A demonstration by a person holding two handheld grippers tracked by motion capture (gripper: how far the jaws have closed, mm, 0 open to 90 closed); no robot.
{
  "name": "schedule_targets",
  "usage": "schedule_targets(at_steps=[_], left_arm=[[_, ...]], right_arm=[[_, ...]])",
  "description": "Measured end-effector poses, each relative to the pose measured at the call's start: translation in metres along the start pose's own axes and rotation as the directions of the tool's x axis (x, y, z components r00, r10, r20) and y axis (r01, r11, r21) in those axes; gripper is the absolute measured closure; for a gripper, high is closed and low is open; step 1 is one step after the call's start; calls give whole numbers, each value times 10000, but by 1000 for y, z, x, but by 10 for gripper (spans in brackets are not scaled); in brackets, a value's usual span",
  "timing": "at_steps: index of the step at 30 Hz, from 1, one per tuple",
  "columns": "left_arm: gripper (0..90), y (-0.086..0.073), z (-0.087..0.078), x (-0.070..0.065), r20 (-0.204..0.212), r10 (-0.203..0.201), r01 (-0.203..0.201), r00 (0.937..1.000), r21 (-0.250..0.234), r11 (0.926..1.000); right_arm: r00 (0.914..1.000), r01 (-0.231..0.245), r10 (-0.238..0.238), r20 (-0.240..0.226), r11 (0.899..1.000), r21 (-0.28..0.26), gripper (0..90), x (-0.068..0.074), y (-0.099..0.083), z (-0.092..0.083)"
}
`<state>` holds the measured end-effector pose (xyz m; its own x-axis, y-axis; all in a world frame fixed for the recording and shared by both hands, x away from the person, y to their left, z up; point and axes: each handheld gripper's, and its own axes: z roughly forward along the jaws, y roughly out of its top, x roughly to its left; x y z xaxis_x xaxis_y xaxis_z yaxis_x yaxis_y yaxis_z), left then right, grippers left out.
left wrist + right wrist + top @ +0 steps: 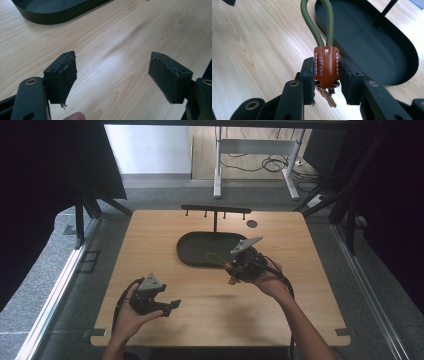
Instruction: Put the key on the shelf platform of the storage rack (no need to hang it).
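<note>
In the high view, the right gripper hovered above the wooden worktop, just in front of the near rim of the dark oval tray. It held a key fob whose green cord loop reached back over the tray's edge. The right hand gripped it from the right, forearm running in from the lower edge and the grey plate tilted upward. The left gripper was low over the near left part of the worktop, well apart from the tray, pointing to the right, the left hand cradling it from below.

In the left gripper view, the two black pads stood wide apart with nothing between them, only bare worktop beneath. A corner of the tray lay at the top left, and a fingertip showed at the bottom edge.

In the right gripper view, the pads were clamped on either side of the fob's brown leather sleeve, which stood upright between them. The green cord loop rose from the sleeve's top, and metal keys hung beneath it. The tray lay just beyond, to the right, with a thin black post rising from it.
</note>
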<state>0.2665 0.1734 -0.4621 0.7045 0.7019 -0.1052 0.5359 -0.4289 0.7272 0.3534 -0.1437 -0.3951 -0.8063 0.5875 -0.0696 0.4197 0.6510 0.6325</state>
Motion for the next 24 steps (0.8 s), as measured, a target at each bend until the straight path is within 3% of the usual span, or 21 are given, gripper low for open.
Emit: schedule_targets(at_steps=[24], left_arm=[[230, 0, 0, 0, 31, -15, 15, 10000, -18, 10000]], right_arm=[[9997, 8, -19, 242, 9989, 466, 666, -25, 19, -2]])
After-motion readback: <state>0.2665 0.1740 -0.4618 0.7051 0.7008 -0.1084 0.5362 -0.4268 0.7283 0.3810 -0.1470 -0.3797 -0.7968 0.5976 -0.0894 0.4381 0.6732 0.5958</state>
